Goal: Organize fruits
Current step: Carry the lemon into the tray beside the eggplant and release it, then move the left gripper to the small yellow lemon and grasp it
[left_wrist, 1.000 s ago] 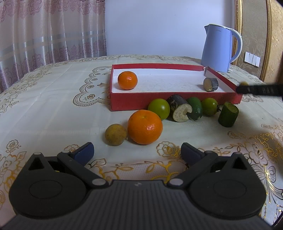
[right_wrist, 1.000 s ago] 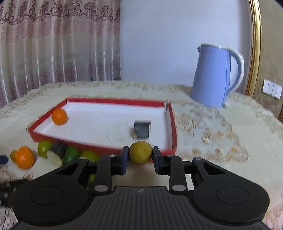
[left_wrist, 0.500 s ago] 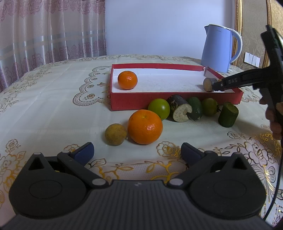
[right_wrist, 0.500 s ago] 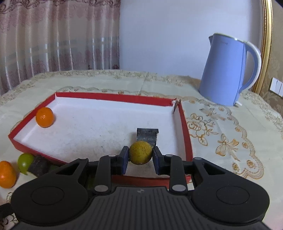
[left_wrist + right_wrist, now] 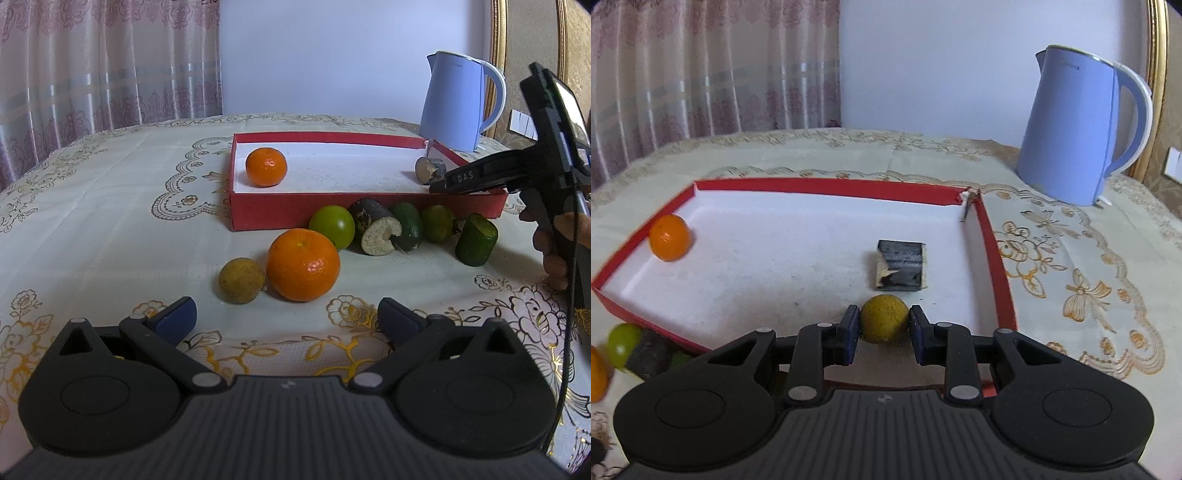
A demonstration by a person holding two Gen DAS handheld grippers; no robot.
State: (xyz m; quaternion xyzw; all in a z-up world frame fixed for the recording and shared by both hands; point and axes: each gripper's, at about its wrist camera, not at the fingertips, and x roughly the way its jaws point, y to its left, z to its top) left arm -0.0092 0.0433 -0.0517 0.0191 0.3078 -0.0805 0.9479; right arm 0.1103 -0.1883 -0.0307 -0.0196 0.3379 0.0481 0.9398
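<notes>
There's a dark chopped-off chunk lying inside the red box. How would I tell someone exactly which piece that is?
Find the tall blue kettle, then the shallow red tray in front of it. Inside, near the tray's kettle-side wall, lies a short dark cylinder piece, just beyond the yellowish fruit held in the right gripper. The only other thing lying in the tray is a round orange at the opposite end.

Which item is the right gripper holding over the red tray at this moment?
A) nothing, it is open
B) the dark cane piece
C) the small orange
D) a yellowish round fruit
D: in the right wrist view the right gripper is shut on the yellowish round fruit above the red tray; the small orange and dark cane piece lie apart on the tray floor.
</notes>
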